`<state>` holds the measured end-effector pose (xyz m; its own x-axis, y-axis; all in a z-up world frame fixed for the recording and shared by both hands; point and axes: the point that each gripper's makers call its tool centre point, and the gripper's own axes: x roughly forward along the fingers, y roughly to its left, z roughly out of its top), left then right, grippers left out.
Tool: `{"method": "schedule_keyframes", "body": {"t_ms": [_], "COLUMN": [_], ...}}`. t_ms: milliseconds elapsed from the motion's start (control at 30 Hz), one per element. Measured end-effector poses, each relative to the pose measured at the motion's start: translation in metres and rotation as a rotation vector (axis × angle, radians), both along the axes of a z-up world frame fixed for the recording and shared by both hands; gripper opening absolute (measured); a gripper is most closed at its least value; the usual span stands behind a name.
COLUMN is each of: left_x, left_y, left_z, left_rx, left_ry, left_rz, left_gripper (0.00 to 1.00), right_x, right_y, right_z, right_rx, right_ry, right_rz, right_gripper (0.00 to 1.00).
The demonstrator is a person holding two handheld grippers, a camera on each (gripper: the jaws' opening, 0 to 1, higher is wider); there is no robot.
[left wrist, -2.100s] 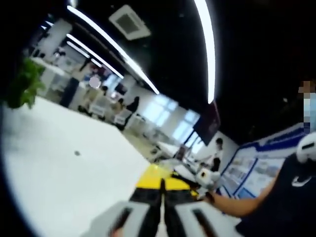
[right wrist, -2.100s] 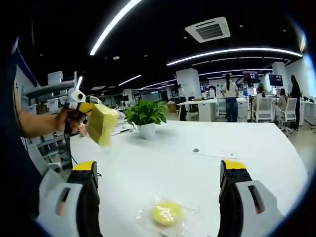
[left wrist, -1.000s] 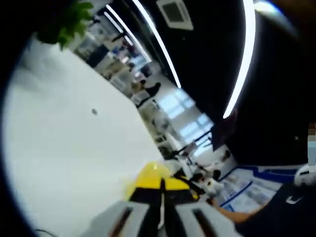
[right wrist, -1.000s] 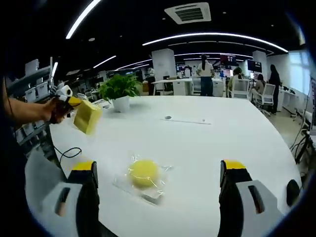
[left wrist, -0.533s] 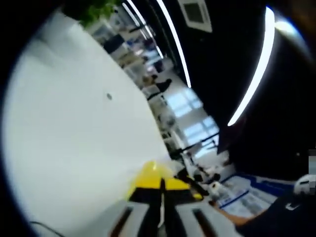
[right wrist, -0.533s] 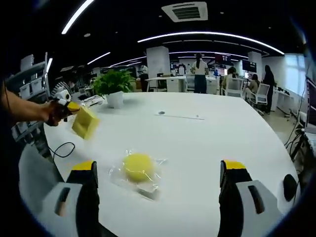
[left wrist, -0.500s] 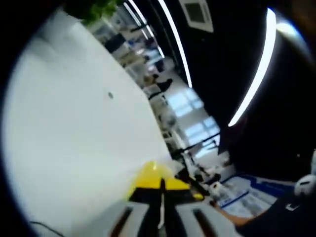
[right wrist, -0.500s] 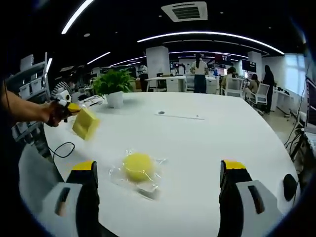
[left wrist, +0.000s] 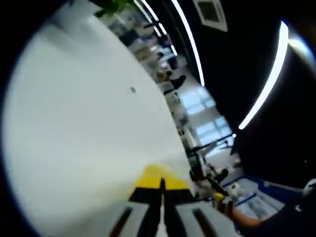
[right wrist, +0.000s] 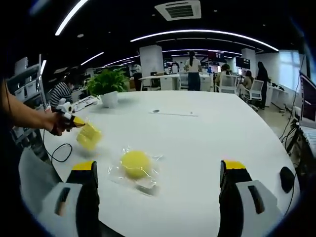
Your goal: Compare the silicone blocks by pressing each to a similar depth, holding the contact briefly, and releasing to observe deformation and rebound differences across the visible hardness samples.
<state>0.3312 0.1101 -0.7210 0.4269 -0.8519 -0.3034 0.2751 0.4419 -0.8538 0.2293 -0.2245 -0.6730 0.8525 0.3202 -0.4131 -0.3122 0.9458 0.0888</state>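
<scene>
In the right gripper view, a round yellow silicone block (right wrist: 135, 163) in a clear plastic wrapper lies on the white table (right wrist: 212, 143), just ahead of my right gripper (right wrist: 159, 166), whose jaws stand wide open to either side. At the left, a hand (right wrist: 55, 123) holds my left gripper (right wrist: 78, 122), shut on a square yellow block (right wrist: 89, 136) just above the table. In the left gripper view, the left gripper (left wrist: 162, 181) has its jaws together, with yellow (left wrist: 154, 171) showing past the tips.
A potted plant (right wrist: 109, 85) stands at the far left of the table. A black cable (right wrist: 61, 150) trails near the left edge and a black mouse (right wrist: 286, 177) lies at the right edge. People, desks and chairs fill the office behind. A forearm (left wrist: 249, 220) shows at lower right in the left gripper view.
My left gripper has carried the square block down and a little right, close to the table. The left gripper view has rolled and dipped toward the tabletop. The right gripper stays open.
</scene>
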Motion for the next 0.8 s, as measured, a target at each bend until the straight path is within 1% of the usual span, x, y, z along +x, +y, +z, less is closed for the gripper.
{"method": "schedule_keyframes", "body": {"t_ms": [67, 133, 233, 333, 467, 567, 633, 667, 700, 733, 767, 800], "left_x": [0.002, 0.002, 0.006, 0.008, 0.006, 0.005, 0.006, 0.006, 0.007, 0.008, 0.008, 0.008], "left_y": [0.001, -0.001, -0.002, -0.002, -0.002, 0.002, 0.005, 0.006, 0.007, 0.006, 0.005, 0.005], "left_z": [-0.012, -0.018, -0.022, -0.024, -0.031, -0.040, -0.047, -0.052, -0.055, -0.056, -0.055, -0.056], "left_rx": [0.096, 0.132, 0.144, 0.138, 0.143, 0.154, 0.189, 0.231, 0.259, 0.270, 0.252, 0.258], "left_ry": [-0.052, -0.063, -0.068, -0.060, -0.040, -0.020, -0.024, -0.057, -0.080, -0.106, -0.088, -0.092], "left_rz": [-0.015, -0.026, -0.030, -0.030, -0.037, -0.023, -0.014, -0.035, -0.040, -0.051, -0.044, -0.043], "left_gripper": [0.00, 0.00, 0.00, 0.00, 0.00, 0.00, 0.00, 0.00, 0.00, 0.00, 0.00, 0.00], "right_x": [-0.003, -0.005, -0.007, -0.009, -0.011, -0.012, -0.012, -0.011, -0.011, -0.011, -0.011, -0.012], "right_y": [0.001, 0.003, 0.002, -0.001, -0.003, -0.003, -0.005, -0.008, -0.008, -0.007, -0.006, -0.005], "right_z": [-0.002, -0.003, -0.004, -0.004, -0.005, -0.007, -0.008, -0.008, -0.008, -0.007, -0.007, -0.007], "right_rx": [0.000, 0.001, -0.004, -0.003, 0.000, 0.009, 0.010, 0.012, 0.031, 0.039, 0.032, 0.027], "right_ry": [0.006, 0.012, 0.018, 0.019, 0.027, 0.033, 0.033, 0.025, 0.027, 0.020, 0.015, 0.016], "right_rz": [-0.005, -0.004, -0.011, -0.026, -0.032, -0.035, -0.055, -0.079, -0.082, -0.081, -0.078, -0.072], "right_gripper": [0.97, 0.97, 0.97, 0.97, 0.97, 0.97, 0.97, 0.97, 0.97, 0.97, 0.97, 0.97]}}
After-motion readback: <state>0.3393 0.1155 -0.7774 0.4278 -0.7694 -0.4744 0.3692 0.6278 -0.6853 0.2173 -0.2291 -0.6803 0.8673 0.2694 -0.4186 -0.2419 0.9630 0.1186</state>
